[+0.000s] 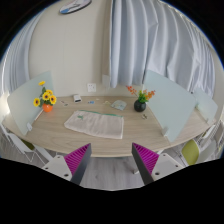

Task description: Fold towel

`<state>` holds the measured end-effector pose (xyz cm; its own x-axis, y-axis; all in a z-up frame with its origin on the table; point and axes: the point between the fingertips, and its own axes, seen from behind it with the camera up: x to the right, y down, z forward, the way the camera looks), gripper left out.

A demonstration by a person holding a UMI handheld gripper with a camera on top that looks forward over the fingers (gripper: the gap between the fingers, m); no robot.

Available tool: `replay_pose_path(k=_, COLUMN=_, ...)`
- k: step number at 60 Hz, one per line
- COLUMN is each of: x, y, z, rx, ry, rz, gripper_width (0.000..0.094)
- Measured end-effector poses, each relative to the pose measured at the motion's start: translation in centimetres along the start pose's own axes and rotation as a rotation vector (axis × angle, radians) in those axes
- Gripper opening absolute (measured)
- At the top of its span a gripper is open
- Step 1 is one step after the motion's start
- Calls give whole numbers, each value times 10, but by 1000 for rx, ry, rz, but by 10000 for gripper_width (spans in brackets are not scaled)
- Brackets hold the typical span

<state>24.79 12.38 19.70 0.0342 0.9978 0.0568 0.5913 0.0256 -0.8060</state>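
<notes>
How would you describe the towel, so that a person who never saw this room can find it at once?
Look at the wooden table in front of the curtains. The towel lies flat near its middle, beyond the gripper, whose fingers are open. It sits between the yellow flowers and the vase, the only pale cloth there.

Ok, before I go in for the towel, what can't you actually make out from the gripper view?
- Towel: too small to tell its folds or layers.
- Small items beyond the towel: too small to identify.
- Table near edge: partly hidden behind the fingers' pads.
- Gripper: open, nothing between its fingers.
- Wall object above: cut off by the view's edge.
</notes>
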Motion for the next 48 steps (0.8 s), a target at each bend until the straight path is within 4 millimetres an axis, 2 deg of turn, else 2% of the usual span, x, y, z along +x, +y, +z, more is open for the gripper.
replay_pose_path(k=3, x=-16, y=-2, z=5, rx=0, ry=-24, rz=-5, gripper_width=858)
replay_pose_path(k=4, x=-12, y=-1, z=0, rx=-3, ry=-28, rz=-9, gripper_width=858)
replay_pose_path(k=5, x=-31, y=-5, z=10, rx=-5, ry=-32, rz=-16, gripper_width=857)
replay_pose_path(k=16, x=-124, y=-21, z=38, rx=-8, ry=-91, rz=-57, gripper_width=859)
replay_pose_path(k=23, x=-179, y=-34, z=59, rx=9, ry=-111, rz=-73, gripper_width=857)
replay_pose_path(k=30, x=-228, y=-46, z=91, rx=20, ry=-106, rz=-65, gripper_width=855)
replay_pose_path(k=42, x=-282, y=-66, z=163, rx=48, ry=-50, rz=-46, gripper_width=851)
replay_pose_path(k=48, x=-296, y=-70, z=206, rx=48, ry=-35, rz=-35, gripper_width=853)
